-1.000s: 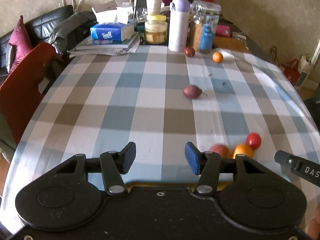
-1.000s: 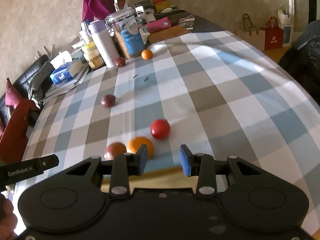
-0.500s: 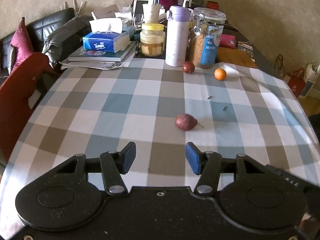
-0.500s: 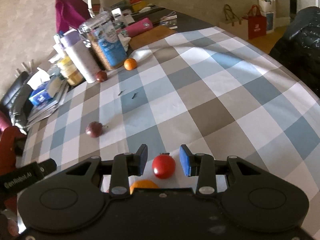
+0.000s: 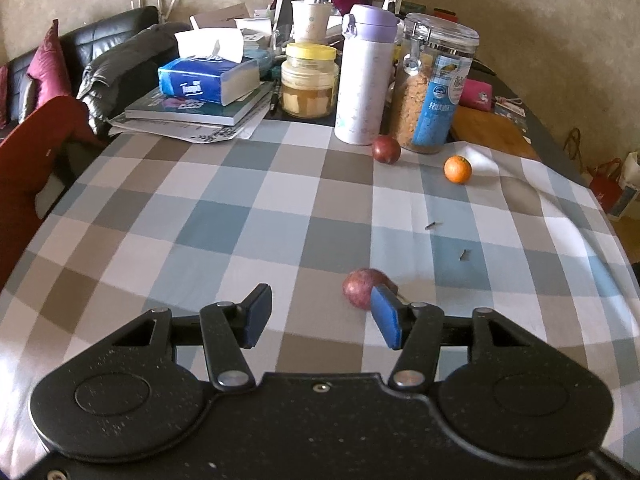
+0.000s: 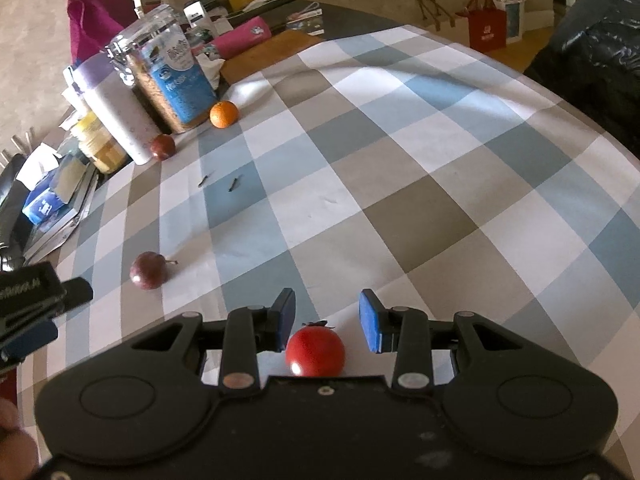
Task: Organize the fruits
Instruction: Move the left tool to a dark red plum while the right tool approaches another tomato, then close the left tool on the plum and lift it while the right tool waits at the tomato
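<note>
Checked tablecloth [image 6: 400,168] under everything. Clear clip-top jar [image 5: 434,84] filled with brown grains; yellow-lidded jar [image 5: 308,80] half full. Left gripper [image 5: 318,316] spread wide, purple passion fruit [image 5: 360,288] touching its right pad, stem aimed right. Right gripper [image 6: 326,320] spread wide around red tomato [image 6: 315,351], stem end facing away.

Red tomato's [image 6: 315,350] lower part behind the right hand-held gripper's [image 6: 327,320] black body.
</note>
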Demonstrator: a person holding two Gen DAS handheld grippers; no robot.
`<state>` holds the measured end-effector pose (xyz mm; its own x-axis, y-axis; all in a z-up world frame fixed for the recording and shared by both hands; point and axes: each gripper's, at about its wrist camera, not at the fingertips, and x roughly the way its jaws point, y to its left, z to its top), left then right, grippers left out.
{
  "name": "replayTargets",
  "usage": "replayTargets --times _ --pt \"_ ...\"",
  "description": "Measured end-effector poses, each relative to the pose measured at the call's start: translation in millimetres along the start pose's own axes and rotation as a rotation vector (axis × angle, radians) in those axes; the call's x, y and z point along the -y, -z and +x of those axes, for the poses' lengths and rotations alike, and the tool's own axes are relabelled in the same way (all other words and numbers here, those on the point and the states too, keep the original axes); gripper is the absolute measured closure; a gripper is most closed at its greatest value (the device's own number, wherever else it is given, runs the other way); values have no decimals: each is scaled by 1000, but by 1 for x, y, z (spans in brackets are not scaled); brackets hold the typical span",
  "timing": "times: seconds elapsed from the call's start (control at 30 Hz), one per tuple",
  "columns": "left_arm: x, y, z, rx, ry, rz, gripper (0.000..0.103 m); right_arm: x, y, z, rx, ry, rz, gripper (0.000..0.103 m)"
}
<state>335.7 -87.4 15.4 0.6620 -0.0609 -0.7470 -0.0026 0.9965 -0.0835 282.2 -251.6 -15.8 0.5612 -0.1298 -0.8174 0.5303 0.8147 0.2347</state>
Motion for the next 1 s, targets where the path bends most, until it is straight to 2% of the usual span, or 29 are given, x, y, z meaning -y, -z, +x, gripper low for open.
replayTargets --times 0.2,0.5,0.67,0.8,1.0 --pt "11 -6 23 12 19 4 42 5 -3 1 9 15 25 64" --pt "22 -9 40 38 -31 46 42 -5 5 -2 28 29 -28 64" --pt "19 -11 52 -13 -36 45 42 -6 6 -1 30 34 -41 64" --pt "16 -16 64 -80 28 17 42 -5 5 1 29 45 -41 64" --pt "19 -13 67 -74 26 25 36 -2 4 2 18 42 -24 64"
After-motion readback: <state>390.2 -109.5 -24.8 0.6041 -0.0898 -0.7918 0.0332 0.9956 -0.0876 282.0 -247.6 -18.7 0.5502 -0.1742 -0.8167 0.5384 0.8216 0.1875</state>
